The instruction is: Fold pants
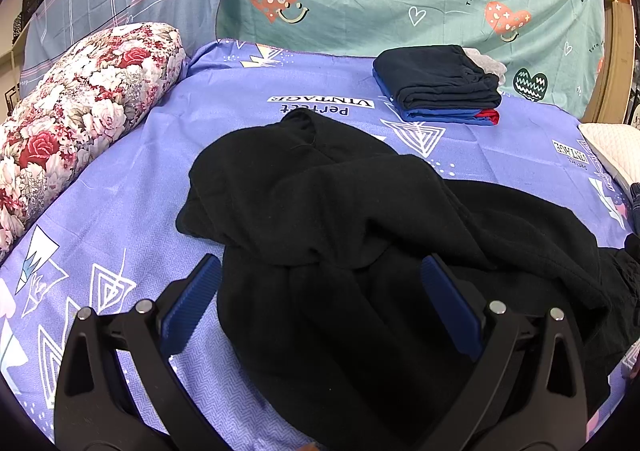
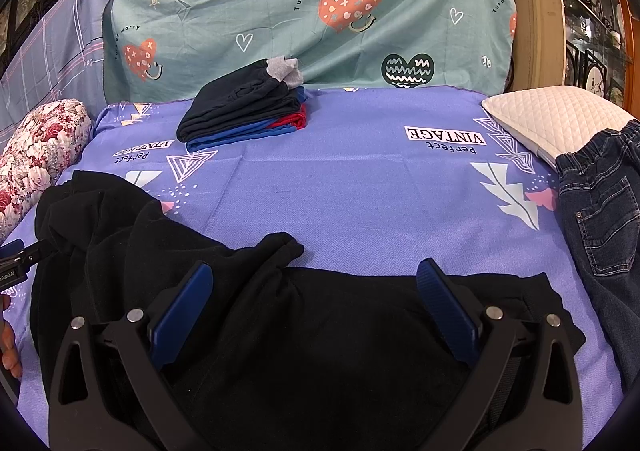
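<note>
Pants, crumpled black fleece (image 1: 360, 235), lie bunched on purple printed bed sheet (image 2: 360, 203) under both wide-apart empty claws, left (image 1: 320, 307) and right (image 2: 316, 311); best pinch waistband corners, spread flat first.

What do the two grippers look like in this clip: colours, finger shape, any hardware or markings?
Both match. The left gripper and right gripper have matte black triangular-cutout linkage arms with silver round pivot pins, and flat blue ribbed finger pads. In the right wrist view, the left gripper's black body carries small white lettering, too small to read. No cables or sleeves are visible.
</note>
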`<state>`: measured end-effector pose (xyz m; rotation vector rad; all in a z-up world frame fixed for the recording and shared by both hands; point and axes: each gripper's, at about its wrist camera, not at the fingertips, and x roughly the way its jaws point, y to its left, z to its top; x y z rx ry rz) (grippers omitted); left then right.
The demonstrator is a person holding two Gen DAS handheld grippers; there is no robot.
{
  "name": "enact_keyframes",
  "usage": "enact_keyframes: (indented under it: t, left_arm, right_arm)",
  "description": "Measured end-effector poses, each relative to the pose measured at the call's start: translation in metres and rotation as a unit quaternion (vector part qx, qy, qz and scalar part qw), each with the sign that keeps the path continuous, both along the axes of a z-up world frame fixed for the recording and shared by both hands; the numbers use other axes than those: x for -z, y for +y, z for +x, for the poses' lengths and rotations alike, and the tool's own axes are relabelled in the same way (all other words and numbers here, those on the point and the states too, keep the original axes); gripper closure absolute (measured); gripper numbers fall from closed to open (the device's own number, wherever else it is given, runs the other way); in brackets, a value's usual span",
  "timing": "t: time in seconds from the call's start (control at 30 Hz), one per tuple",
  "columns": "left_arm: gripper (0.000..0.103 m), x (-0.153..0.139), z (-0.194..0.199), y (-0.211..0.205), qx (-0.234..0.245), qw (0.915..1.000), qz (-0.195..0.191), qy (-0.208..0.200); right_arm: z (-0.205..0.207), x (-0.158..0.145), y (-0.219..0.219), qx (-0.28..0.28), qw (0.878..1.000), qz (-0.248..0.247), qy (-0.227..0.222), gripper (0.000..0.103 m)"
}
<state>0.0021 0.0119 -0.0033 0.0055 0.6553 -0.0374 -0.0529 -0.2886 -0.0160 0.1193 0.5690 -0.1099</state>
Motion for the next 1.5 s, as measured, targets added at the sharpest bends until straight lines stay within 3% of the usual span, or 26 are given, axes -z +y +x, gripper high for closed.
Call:
enact_keyframes:
  t: [0.77, 0.8, 0.9, 1.0, 1.17, 1.27, 1.37, 1.5]
  left_arm:
    - [0.002, 0.003, 0.000, 0.002, -0.001, 1.0000, -0.004, 0.003]
    - [0.002, 0.001, -0.001, 0.005, 0.000, 0.9999, -0.010, 0.006]
    - [0.002, -0.008, -0.002, 0.031, 0.011, 0.9966, -0.074, 0.033]
    - [0.002, -0.011, 0.007, 0.068, 0.007, 0.9886, -0.131, 0.074]
    - [0.002, -0.001, 0.033, 0.114, -0.037, 0.9793, -0.159, 0.120]
    - [0.002, 0.018, 0.053, 0.117, -0.027, 0.9669, -0.186, 0.172]
    - [0.002, 0.037, 0.070, 0.108, -0.014, 0.9532, -0.212, 0.215]
    - [0.002, 0.041, 0.075, 0.090, 0.004, 0.9594, -0.178, 0.218]
  right_arm:
    - [0.001, 0.001, 0.002, -0.003, 1.000, -0.002, 0.002, 0.001]
    - [0.001, 0.001, 0.002, -0.004, 1.000, -0.002, 0.002, 0.001]
    - [-0.002, -0.003, -0.001, -0.015, 1.000, 0.019, -0.002, 0.001]
    - [0.001, -0.019, 0.002, -0.070, 0.996, 0.058, 0.003, 0.001]
    - [0.043, -0.062, 0.044, -0.196, 0.979, 0.056, 0.030, 0.001]
    - [0.093, -0.078, 0.086, -0.258, 0.962, 0.062, 0.068, 0.001]
    - [0.156, -0.073, 0.133, -0.291, 0.948, 0.053, 0.117, 0.001]
    - [0.227, -0.041, 0.194, -0.337, 0.916, 0.085, 0.198, 0.001]
